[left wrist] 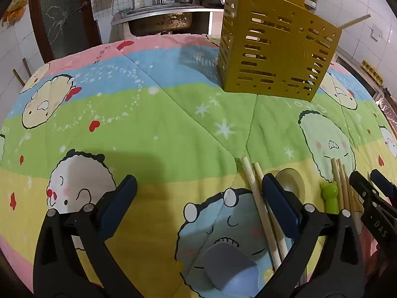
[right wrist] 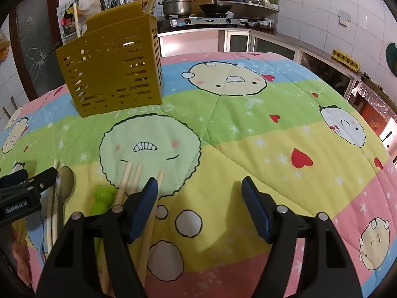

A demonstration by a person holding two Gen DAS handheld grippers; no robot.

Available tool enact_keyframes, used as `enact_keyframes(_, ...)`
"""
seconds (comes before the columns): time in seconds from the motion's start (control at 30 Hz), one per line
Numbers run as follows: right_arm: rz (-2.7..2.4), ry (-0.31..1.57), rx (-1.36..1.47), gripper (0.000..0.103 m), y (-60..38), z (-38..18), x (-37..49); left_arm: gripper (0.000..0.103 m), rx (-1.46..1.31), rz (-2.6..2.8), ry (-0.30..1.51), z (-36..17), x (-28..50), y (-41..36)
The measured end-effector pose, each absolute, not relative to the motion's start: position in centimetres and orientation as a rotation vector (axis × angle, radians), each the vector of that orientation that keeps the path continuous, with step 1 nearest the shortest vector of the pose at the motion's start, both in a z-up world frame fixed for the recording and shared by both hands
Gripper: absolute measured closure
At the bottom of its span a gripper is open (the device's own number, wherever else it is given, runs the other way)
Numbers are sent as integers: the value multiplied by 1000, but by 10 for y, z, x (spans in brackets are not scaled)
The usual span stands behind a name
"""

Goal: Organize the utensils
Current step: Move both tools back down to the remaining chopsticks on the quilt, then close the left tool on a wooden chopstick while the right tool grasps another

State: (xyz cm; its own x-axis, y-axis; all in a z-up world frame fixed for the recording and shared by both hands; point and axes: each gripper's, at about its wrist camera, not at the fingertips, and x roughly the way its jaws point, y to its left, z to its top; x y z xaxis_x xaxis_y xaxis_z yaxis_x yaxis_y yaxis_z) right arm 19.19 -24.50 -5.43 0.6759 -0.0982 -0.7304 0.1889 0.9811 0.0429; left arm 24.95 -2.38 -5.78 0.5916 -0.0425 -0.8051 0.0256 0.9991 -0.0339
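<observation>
Both tongs are standing spread with nothing between their blue pads: the left tongs (left wrist: 198,198) are hovering at 6 o'clock in the left wrist view, and the right tongs (right wrist: 199,198) are doing the same in the right wrist view.

Under them the cartoon quilt (right wrist: 248,124) is covering the tabletop in pink, blue, green and yellow bands with round faces, hearts and stars.

At 12 to 1 o'clock in the left wrist view the utensil holder (left wrist: 275,49) is standing upright on the quilt, a mustard-gold plastic box pierced with rows of slots; pale sticks are poking out of its top.

Loose utensils are lying at 4 to 5 o'clock in that view. Two pale wooden chopsticks (left wrist: 260,206) are running side by side, passing just beside and partly under the left tongs' right pad. A metal spoon (left wrist: 291,182) is lying just right of them, its dull silver bowl showing behind that pad. Farther right, more wooden chopsticks (left wrist: 343,181) are lying together, their tips on the green face print, with the right tongs' left pad over one of them. A lime-green frog-shaped piece (left wrist: 328,196) is sitting beside these, between them and the spoon; I cannot tell what it belongs to.
</observation>
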Motion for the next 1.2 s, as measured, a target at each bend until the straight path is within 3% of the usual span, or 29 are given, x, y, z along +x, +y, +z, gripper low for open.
enact_keyframes(0.33, -150, 839, 107, 34, -240, -57, 191, 11, 19, -41, 947, -62, 247, -30)
enact_keyframes(0.67, -172, 863, 76, 37, -232, -59, 189, 39, 31, -86, 946, -59, 240, -44)
enact_keyframes(0.83, -141, 876, 85, 61, -227, -58, 190, 57, 24, -120, 963, -56, 239, -50)
enact_keyframes(1.07, -147, 896, 115, 77, -227, -58, 204, 71, 17, -137, 985, -56, 249, -54)
enact_keyframes(1.2, -147, 907, 145, 91, -231, -57, 212, 80, 31, -128, 986, -55, 253, -57)
